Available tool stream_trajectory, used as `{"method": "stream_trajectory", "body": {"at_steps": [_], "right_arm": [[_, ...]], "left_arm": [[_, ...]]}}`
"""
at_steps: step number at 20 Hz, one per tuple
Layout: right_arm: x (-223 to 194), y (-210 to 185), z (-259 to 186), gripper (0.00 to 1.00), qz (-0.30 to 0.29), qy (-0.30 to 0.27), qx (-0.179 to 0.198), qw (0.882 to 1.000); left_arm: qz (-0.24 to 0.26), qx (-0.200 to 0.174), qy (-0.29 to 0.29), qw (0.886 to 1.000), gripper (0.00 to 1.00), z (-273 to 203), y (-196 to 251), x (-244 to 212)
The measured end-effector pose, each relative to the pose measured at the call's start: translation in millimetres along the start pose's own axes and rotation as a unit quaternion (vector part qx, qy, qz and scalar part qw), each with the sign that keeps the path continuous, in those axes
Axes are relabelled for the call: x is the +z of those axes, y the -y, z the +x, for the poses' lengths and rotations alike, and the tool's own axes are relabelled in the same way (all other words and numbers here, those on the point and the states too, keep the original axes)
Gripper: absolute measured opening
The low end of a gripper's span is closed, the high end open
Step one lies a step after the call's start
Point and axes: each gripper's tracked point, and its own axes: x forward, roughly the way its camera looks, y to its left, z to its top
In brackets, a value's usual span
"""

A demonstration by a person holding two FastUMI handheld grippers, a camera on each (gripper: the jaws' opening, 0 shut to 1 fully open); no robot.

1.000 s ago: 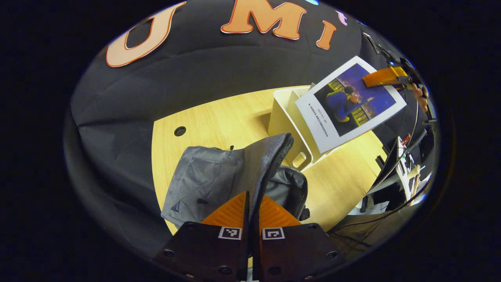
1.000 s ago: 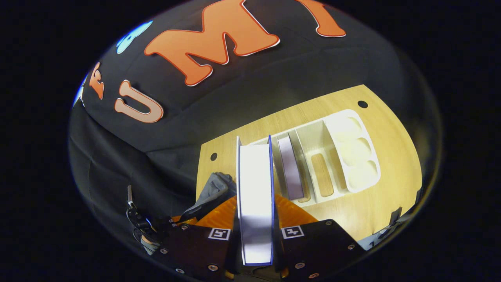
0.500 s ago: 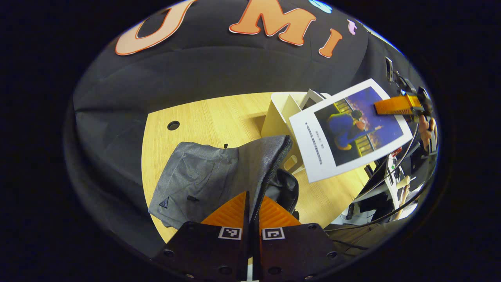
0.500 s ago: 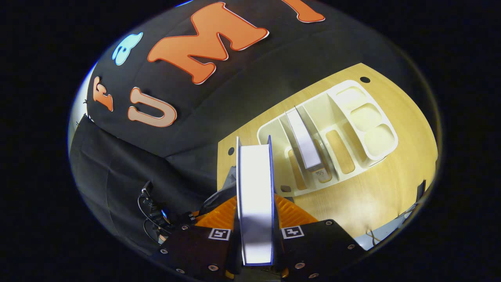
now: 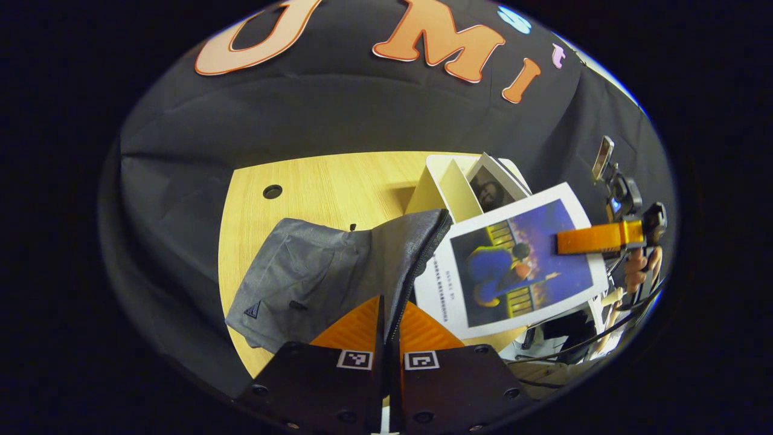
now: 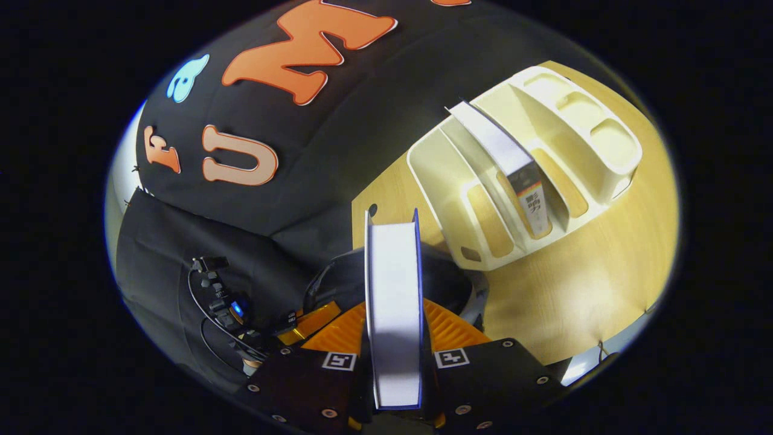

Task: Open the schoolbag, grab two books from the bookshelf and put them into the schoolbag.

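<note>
One book (image 5: 513,266) hangs clamped between the fingers of the right gripper (image 6: 395,326), both pressing its covers, page edge toward the camera; it sits just beside and above the schoolbag (image 5: 338,266) mouth. The left gripper (image 5: 386,320) has its fingers closed on the bag's zippered flap, holding it up on the surface (image 5: 326,187). Judging from this, the book's long axis must drop leftward into the opening. A second book (image 6: 501,163) stands in the bookshelf (image 6: 580,127).

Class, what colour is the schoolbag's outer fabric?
Grey, with a dark zip along its open edge; the schoolbag shows best in the left gripper view.
</note>
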Motion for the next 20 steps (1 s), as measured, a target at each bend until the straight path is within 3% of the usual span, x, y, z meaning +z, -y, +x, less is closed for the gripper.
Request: {"method": "stream_trajectory", "body": {"at_steps": [5, 10, 15, 20], "right_arm": [[-19.6, 13.7, 30.1, 0.32, 0.042, 0.030, 0.033, 0.998], [-41.5, 28.8, 70.3, 0.32, 0.124, 0.038, 0.071, 0.989], [-43.9, 33.4, 103.8, 0.32, 0.126, 0.062, 0.076, 0.987], [-53.1, 25.7, 150.1, 0.32, 0.137, 0.053, 0.086, 0.985]], "left_arm": [[-0.011, 0.002, 0.006, 1.000, 0.05, -1.3, -1.2, -0.8], [-0.020, 0.007, 0.004, 1.000, 0.05, 0.3, -1.0, 1.2], [-0.024, -0.002, 0.007, 1.000, 0.05, 3.8, 4.3, 2.1], [-0.016, -0.015, 0.017, 1.000, 0.05, 4.9, 13.3, 3.4]]}}
